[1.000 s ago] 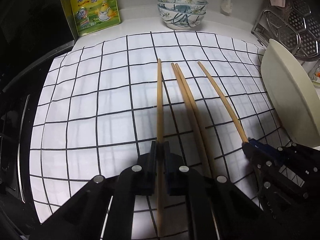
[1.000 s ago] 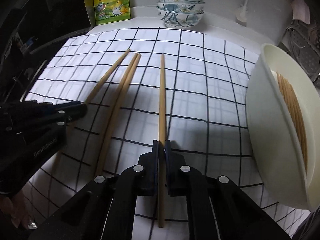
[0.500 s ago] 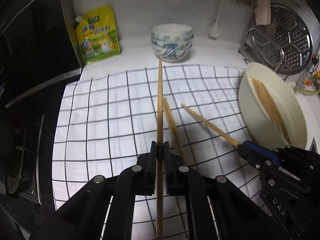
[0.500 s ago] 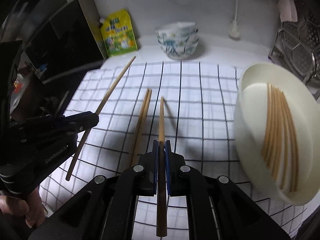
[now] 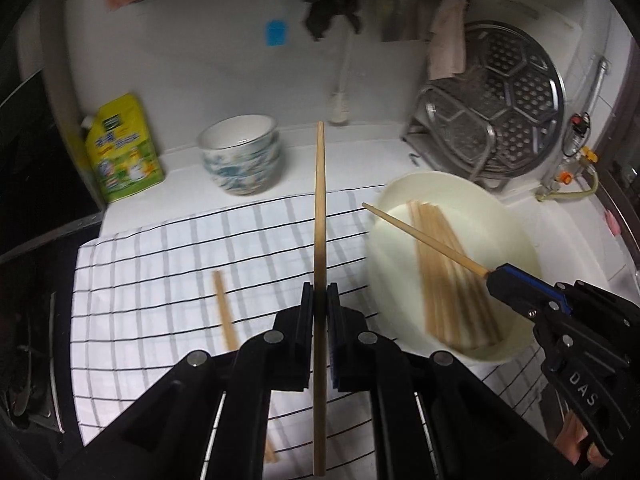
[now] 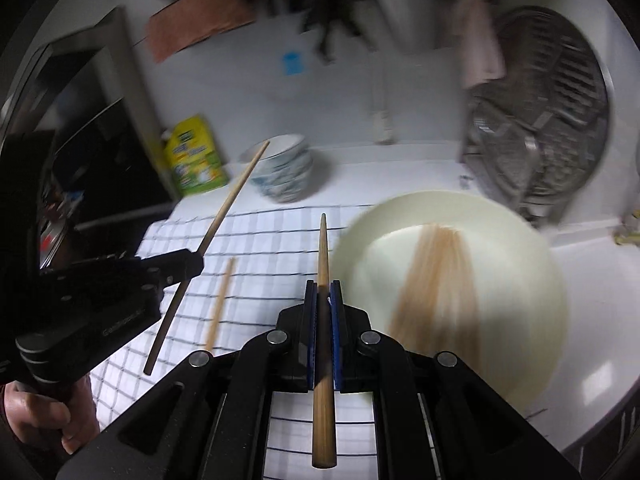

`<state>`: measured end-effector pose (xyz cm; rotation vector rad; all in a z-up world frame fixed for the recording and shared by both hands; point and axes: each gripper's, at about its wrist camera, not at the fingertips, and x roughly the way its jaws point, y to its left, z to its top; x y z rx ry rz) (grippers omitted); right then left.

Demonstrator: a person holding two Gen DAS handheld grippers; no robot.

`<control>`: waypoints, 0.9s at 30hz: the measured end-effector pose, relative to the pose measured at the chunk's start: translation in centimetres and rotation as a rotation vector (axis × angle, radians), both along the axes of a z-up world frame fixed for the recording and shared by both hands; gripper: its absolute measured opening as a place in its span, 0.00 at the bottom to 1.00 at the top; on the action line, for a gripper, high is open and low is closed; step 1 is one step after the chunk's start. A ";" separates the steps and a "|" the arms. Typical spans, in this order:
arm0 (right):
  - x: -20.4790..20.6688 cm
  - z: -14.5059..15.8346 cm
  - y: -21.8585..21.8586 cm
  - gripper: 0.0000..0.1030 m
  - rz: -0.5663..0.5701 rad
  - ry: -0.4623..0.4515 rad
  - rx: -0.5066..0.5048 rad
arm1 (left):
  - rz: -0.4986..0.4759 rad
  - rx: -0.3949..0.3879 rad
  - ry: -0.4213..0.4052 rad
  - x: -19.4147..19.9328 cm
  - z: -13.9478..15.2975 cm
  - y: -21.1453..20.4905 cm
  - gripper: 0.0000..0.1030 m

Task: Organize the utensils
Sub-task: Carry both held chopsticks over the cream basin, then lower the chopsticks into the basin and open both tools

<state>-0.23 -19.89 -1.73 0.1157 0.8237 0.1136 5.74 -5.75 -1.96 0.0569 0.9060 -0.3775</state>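
My left gripper point(image 5: 319, 292) is shut on a wooden chopstick point(image 5: 320, 208) and holds it high above the checked cloth point(image 5: 160, 280). My right gripper point(image 6: 323, 286) is shut on another chopstick point(image 6: 322, 252), raised beside the cream bowl point(image 6: 532, 272). In the left wrist view the right gripper point(image 5: 494, 274) holds its chopstick point(image 5: 424, 236) over the cream bowl point(image 5: 516, 248), which holds several chopsticks point(image 5: 448, 272). A pair of chopsticks point(image 5: 224, 312) lies on the cloth. The left gripper point(image 6: 192, 262) also shows in the right wrist view.
Stacked patterned bowls point(image 5: 240, 156) and a yellow-green pouch point(image 5: 124, 148) stand at the back of the counter. A metal steamer rack point(image 5: 500, 100) leans behind the cream bowl. A black stove point(image 5: 24, 320) lies left of the cloth.
Both grippers have lifted their chopsticks off the cloth and risen. The right gripper has swung right, so its chopstick now hangs over the cream bowl. A pair stays on the cloth.
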 end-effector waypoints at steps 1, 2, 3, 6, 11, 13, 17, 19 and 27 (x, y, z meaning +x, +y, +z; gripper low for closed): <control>0.0 -0.1 -1.5 0.06 -0.028 0.002 -0.002 | -0.021 0.001 0.000 0.1 0.0 -1.3 0.07; -0.1 -0.1 -2.7 0.06 -0.049 0.005 -0.003 | -0.045 -0.001 0.004 0.2 -0.1 -2.8 0.07; -0.2 -0.2 -3.8 0.06 -0.069 0.008 -0.005 | -0.062 -0.002 0.010 0.3 -0.3 -4.0 0.07; 0.0 -1.0 -7.2 0.06 -0.131 0.021 -0.029 | -0.111 0.004 0.041 1.0 -1.3 -7.7 0.07; 0.6 -3.5 -11.8 0.06 -0.201 0.076 -0.047 | -0.158 0.050 0.098 2.3 -4.0 -12.7 0.07; 0.9 -4.4 -12.7 0.06 -0.207 0.095 -0.043 | -0.167 0.073 0.115 2.5 -5.0 -13.9 0.07; 1.6 -5.9 -13.7 0.06 -0.201 0.124 -0.040 | -0.177 0.098 0.142 2.9 -6.5 -15.4 0.07; 2.0 -6.4 -14.1 0.06 -0.196 0.138 -0.034 | -0.179 0.115 0.146 3.2 -6.9 -15.9 0.07; 1.9 -6.3 -14.8 0.28 -0.194 0.135 -0.036 | -0.133 0.122 0.101 3.7 -5.9 -16.6 0.41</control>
